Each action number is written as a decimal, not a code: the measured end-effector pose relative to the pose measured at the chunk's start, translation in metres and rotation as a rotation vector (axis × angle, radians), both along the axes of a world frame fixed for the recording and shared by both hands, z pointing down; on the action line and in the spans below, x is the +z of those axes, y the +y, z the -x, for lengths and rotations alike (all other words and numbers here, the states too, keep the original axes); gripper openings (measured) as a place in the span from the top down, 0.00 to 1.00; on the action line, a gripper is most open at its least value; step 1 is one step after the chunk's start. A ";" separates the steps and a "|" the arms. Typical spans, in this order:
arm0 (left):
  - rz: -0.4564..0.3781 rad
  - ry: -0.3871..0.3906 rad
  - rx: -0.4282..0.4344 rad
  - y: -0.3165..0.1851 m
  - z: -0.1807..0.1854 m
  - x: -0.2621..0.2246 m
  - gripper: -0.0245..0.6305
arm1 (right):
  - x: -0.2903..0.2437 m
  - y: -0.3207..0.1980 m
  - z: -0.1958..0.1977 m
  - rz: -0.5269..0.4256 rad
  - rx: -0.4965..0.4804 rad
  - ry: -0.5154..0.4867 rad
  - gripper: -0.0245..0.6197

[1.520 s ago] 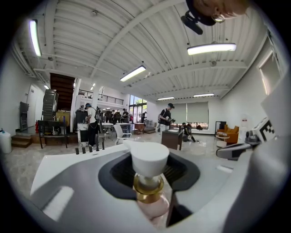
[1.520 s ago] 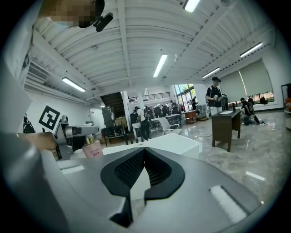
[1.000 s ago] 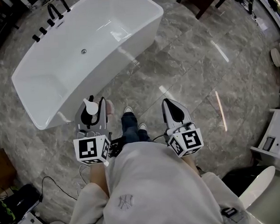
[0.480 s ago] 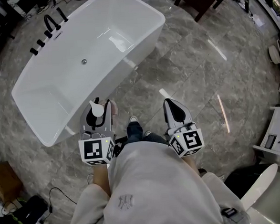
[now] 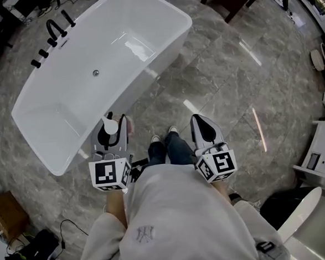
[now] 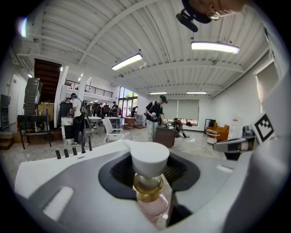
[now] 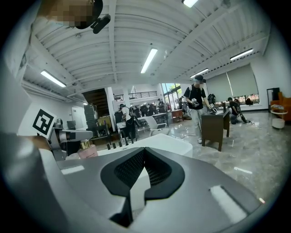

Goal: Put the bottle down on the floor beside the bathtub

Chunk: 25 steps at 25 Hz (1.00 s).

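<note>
Pink bottle was clamped in the left gripper, held almost level at the bathtub rim; the right gripper was closed, empty.

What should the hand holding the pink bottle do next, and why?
Probably lower the left gripper straight down toward the grey marble floor. Its fingers grip the pink bottle with the white pump cap and gold collar well above the floor, right beside the white bathtub, so the spot looks right and only the height remains.
</note>
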<state>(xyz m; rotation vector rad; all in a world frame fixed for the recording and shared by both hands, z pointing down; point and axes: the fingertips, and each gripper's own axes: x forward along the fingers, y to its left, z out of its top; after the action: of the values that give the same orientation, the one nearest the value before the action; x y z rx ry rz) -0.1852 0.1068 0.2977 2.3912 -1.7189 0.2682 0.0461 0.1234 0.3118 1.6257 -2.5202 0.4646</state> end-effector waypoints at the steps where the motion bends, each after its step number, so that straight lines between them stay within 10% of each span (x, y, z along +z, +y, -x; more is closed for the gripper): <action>1: 0.002 0.000 0.001 -0.002 0.000 0.001 0.67 | 0.001 -0.001 -0.001 0.003 0.000 0.001 0.97; 25: 0.005 -0.013 -0.088 -0.125 -0.065 0.004 0.67 | 0.005 -0.157 -0.062 0.018 -0.125 0.004 0.97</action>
<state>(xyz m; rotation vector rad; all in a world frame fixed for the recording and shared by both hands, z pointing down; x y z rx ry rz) -0.1206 -0.0181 0.3019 2.3080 -1.8210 0.2754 0.1079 -0.0340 0.3173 1.4504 -2.5880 0.4682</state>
